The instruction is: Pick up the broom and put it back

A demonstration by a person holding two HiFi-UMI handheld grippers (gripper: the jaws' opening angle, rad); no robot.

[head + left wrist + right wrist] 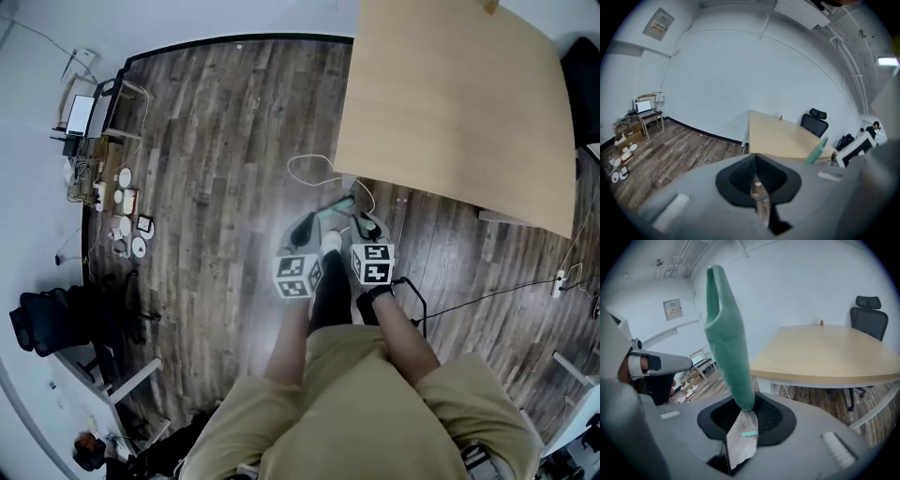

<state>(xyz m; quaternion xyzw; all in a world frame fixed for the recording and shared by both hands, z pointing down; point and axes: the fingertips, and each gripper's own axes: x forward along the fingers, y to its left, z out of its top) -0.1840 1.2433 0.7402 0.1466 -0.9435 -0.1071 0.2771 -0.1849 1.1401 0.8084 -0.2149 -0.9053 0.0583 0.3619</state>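
The broom shows only as its green handle (337, 208), which lies across between my two grippers over the wood floor. In the right gripper view the green handle (726, 333) rises tilted out of my right gripper (745, 411), whose jaws are shut on its lower end. My right gripper (367, 227) sits right of the handle. My left gripper (302, 230) hangs beside it to the left, with its jaws (757, 176) drawn to a narrow slit and nothing seen between them. From the left gripper view, the green handle (816, 150) stands off to the right. The broom's head is hidden.
A large wooden table (459, 103) stands ahead on the right, with an office chair (868, 317) behind it. A white cable (319, 169) loops on the floor near the table leg. A small desk with a laptop (89, 117), plates (127, 202) and a black chair (47, 319) line the left wall.
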